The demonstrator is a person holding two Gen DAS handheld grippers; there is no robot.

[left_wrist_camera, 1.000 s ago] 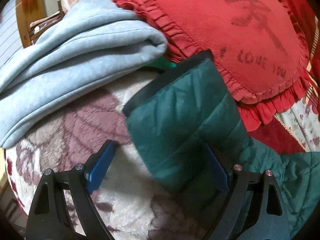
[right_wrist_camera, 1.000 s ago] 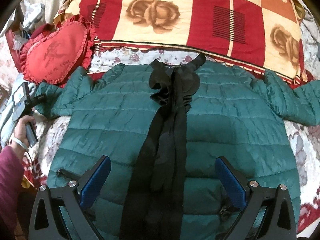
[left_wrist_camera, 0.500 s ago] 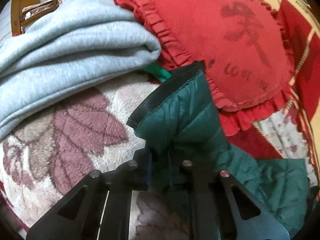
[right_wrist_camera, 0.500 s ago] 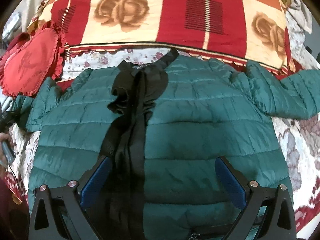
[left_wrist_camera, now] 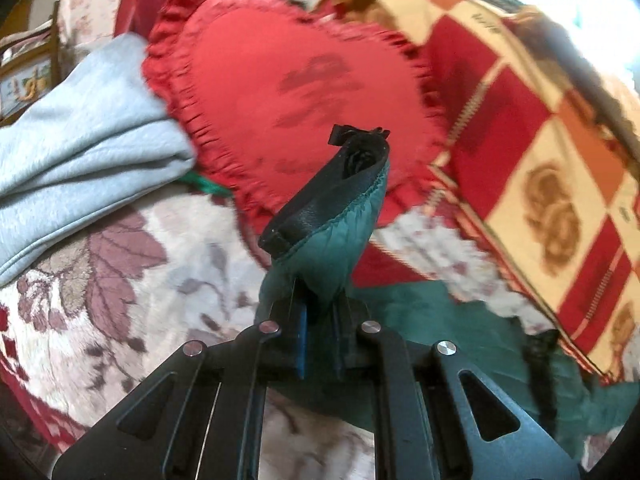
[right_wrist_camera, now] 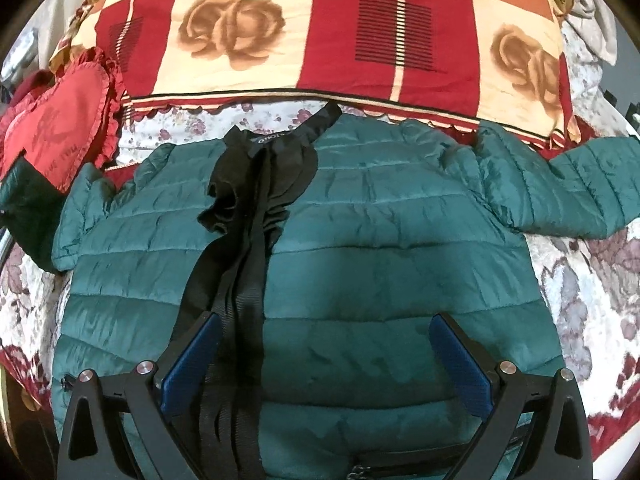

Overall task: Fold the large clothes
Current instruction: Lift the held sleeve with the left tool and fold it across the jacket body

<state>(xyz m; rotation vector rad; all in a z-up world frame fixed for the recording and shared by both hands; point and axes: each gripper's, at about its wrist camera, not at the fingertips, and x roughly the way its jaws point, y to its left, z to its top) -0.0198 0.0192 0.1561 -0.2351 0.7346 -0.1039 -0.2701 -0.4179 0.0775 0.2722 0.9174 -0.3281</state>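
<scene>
A teal puffer jacket (right_wrist_camera: 380, 248) lies flat and face up on the bed, with a black lining strip (right_wrist_camera: 244, 240) down its front. Its right sleeve (right_wrist_camera: 560, 192) stretches out to the right. My left gripper (left_wrist_camera: 320, 340) is shut on the left sleeve's cuff (left_wrist_camera: 332, 232) and holds it lifted above the bed; the black cuff edge stands up. The raised sleeve shows at the left edge of the right wrist view (right_wrist_camera: 28, 208). My right gripper (right_wrist_camera: 324, 364) is open and empty, hovering over the jacket's lower body.
A red heart-shaped cushion (left_wrist_camera: 296, 92) lies just beyond the lifted cuff; it also shows in the right wrist view (right_wrist_camera: 56, 120). A folded light grey sweatshirt (left_wrist_camera: 84, 140) lies left of it. A red-and-cream rose quilt (right_wrist_camera: 320, 32) lies behind the jacket's collar. The bedcover (left_wrist_camera: 132, 280) is floral.
My left gripper closed on the sleeve cuff and lifted it, swinging right toward the jacket body. My right gripper stayed open and shifted slightly over the jacket.
</scene>
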